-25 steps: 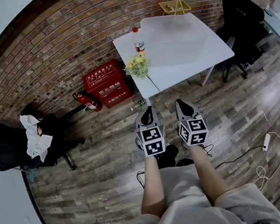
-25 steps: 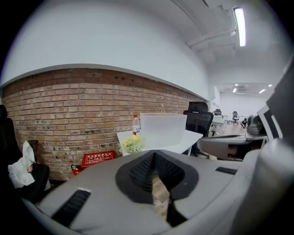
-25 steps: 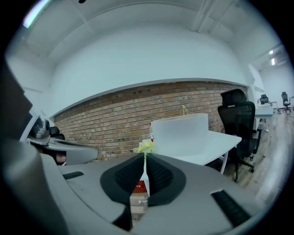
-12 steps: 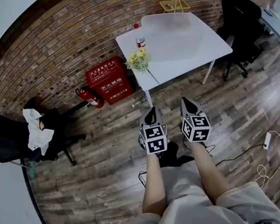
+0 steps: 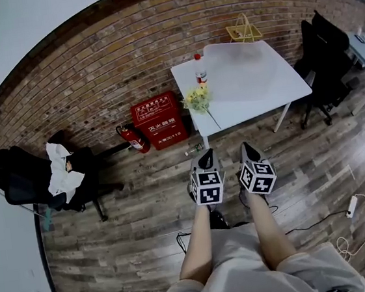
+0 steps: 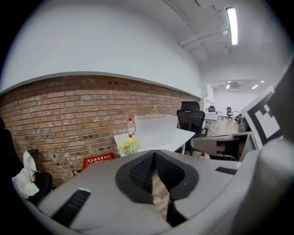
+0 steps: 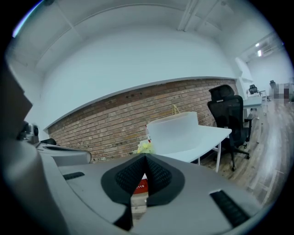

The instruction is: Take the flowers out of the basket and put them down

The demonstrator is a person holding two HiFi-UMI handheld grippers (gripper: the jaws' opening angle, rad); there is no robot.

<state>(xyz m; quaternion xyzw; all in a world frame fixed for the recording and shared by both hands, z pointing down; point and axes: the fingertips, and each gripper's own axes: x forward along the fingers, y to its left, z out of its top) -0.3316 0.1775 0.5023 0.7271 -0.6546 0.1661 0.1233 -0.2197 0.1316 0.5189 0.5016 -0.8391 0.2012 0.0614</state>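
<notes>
A long brick wall (image 5: pixel 96 73) curves across the top of the head view, and a wooden floor (image 5: pixel 130 207) fills the rest of it. At the upper right stands a white tabletop (image 5: pixel 254 81), set close to the wall, which keeps its near side free to approach. A black office chair (image 5: pixel 36 185) draped with white cloth sits at the left edge, well clear of the work. A red cabinet (image 5: pixel 160 120) stands against the wall, just left of the tabletop.

The left claw (image 5: pixel 207 153) and right claw (image 5: pixel 247 146) hang side by side at lower centre, over bare floor and well apart from the tabletop. Each one's own view shows its pads pressed together with nothing between them, so both are closed and empty; that suits hands with nothing left to carry.

The yellow wire basket (image 5: pixel 244 31) stands at the tabletop's far edge, towards the top of the frame. The flowers (image 5: pixel 198 98) lie at the near left corner, stem trailing towards the lower right, already out of the basket and laid down. By my reading, the task looks finished. A bottle (image 5: pixel 201 74) stands upright just above the flowers.
</notes>
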